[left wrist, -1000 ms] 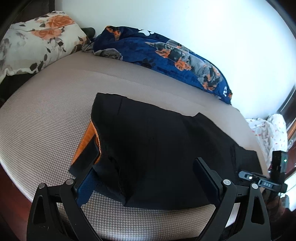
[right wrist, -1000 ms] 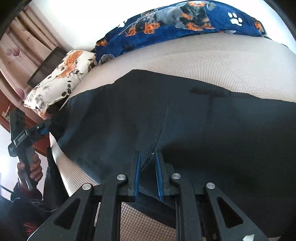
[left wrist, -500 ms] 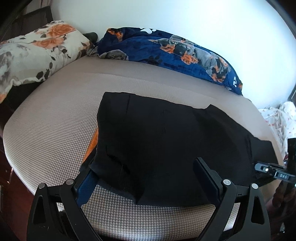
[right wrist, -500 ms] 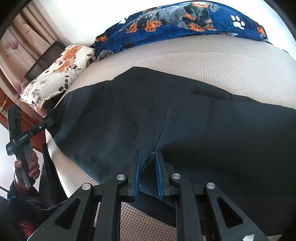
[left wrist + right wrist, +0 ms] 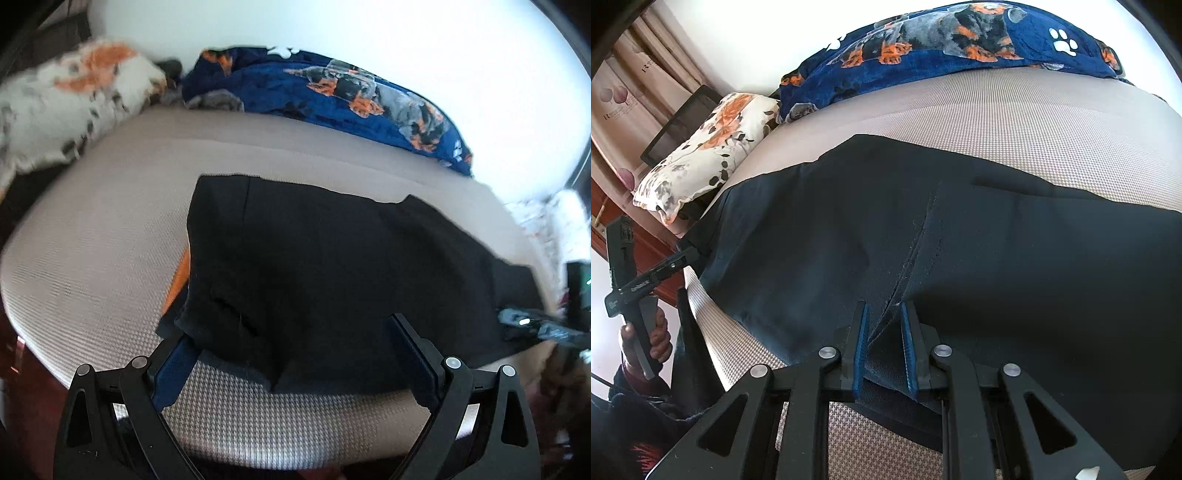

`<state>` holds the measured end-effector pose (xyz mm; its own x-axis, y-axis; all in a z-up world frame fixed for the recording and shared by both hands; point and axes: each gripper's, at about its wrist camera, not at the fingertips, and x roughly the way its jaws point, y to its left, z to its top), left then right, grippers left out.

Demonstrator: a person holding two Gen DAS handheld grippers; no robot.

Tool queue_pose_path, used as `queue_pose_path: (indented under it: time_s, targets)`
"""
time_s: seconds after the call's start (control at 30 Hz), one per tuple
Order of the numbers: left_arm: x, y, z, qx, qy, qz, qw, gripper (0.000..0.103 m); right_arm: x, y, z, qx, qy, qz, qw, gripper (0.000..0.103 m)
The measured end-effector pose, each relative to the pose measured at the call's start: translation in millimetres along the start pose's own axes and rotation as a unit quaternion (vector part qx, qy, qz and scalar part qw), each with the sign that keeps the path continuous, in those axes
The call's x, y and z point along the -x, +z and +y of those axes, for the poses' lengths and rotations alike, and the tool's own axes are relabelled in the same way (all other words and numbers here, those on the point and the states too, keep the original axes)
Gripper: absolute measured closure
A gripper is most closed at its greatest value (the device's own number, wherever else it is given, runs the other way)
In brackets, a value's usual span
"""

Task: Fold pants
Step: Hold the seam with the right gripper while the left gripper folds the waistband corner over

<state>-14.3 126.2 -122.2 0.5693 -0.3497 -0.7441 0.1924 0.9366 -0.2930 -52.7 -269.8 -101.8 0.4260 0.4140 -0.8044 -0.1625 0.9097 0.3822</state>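
Left wrist view: the bed (image 5: 92, 266) carries the pants (image 5: 332, 266), spread dark and mostly flat near its front edge, one corner turned back over an orange lining. No full fold looks made yet; most of the task remains. The right gripper (image 5: 884, 332) pinches a fabric ridge. The left gripper (image 5: 295, 354) stands wide open, holding nothing.

right gripper (image 5: 882, 321): black frame | blue pads | silver screws; left gripper (image 5: 291, 354): same; dark sleeve (image 5: 624, 402)
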Motion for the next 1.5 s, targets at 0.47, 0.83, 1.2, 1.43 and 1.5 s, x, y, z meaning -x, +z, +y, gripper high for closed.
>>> queue_pose_path:
  time_s: [0.47, 0.83, 1.2, 1.43, 1.5]
  targets:
    - [26, -9, 107, 0.224, -0.196, 0.045, 0.9537, 0.008, -1, 2, -6, -0.010, 0.015, -0.003, 1.000, 0.085]
    - [-13, -11, 111, 0.269, -0.231, 0.090, 0.9308, 0.008, -1, 2, -4, -0.016, 0.017, -0.006, 1.000, 0.083]
    - [-34, -10, 131, 0.347, -0.314, 0.100, 0.8782, 0.006, -2, 0, 0, -0.019, 0.027, -0.011, 0.999, 0.072]
    - [-9, -12, 110, 0.264, -0.306, 0.033, 0.9141, 0.006, -3, 0, 5, -0.009, 0.030, -0.014, 0.999, 0.066]
    - [-15, -15, 114, 0.283, -0.303, 0.049, 0.9087, 0.006, -4, 0, 5, -0.010, 0.031, -0.015, 0.999, 0.066]
